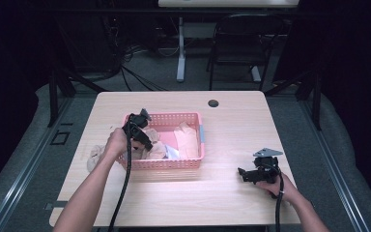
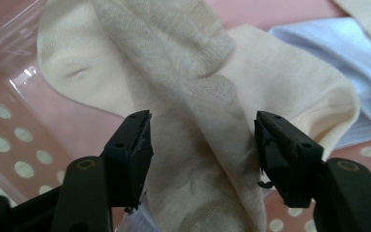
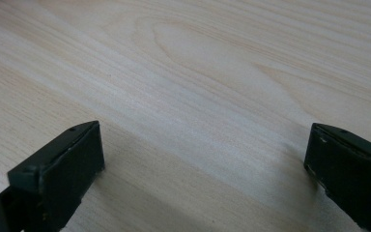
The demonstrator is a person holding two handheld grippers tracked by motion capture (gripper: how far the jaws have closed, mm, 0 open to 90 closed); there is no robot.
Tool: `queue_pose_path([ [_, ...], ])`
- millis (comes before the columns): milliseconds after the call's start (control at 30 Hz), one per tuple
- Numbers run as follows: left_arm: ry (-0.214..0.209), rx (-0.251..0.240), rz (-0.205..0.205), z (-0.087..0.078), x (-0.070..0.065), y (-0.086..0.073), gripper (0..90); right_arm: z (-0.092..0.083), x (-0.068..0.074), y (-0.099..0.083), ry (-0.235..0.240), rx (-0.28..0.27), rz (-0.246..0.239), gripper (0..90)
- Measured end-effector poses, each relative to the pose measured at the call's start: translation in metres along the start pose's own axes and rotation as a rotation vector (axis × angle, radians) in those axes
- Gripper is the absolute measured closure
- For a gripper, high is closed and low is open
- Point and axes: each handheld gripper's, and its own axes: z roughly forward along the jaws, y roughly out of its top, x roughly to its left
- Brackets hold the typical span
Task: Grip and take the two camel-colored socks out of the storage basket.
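black jaws of the left gripper [image 2: 200, 145] stand spread, straddling a twisted ridge of a cream sock [image 2: 193, 96] in the pink basket [image 1: 193, 116]; nothing pinched yet. sock looks light, soft, limp; judged best taken at that bunched ridge. left gripper view adds a pale blue cloth [image 2: 338, 53] at 2 o'clock. high view places the basket left of table [image 1: 232, 193] centre. right gripper [image 1: 245, 174], jaws apart, empty, rests at 4 o'clock.
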Motion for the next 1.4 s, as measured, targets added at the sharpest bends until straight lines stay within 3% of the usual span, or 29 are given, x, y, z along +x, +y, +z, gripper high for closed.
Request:
queue_pose_path([
  [233,0.016,0.044,-0.006,0.007,-0.003,0.003,50.7,0.0,0.0,0.0,0.0,0.0,0.0,0.0],
  [500,0.018,0.07,-0.014,0.012,-0.004,0.004,80.4,0.0,0.0,0.0,0.0,0.0,0.0,0.0],
  [733,0.021,0.065,0.001,0.004,-0.006,0.004,83.9,0.0,0.0,0.0,0.0,-0.001,0.001,0.0],
  [1000,0.036,0.043,0.038,-0.023,-0.011,0.007,83.9,0.0,0.0,0.0,-0.001,0.0,0.001,0.0],
  [1400,0.071,-0.013,0.082,-0.083,-0.018,0.017,83.9,0.0,0.0,0.0,0.0,0.0,0.001,0.0],
])
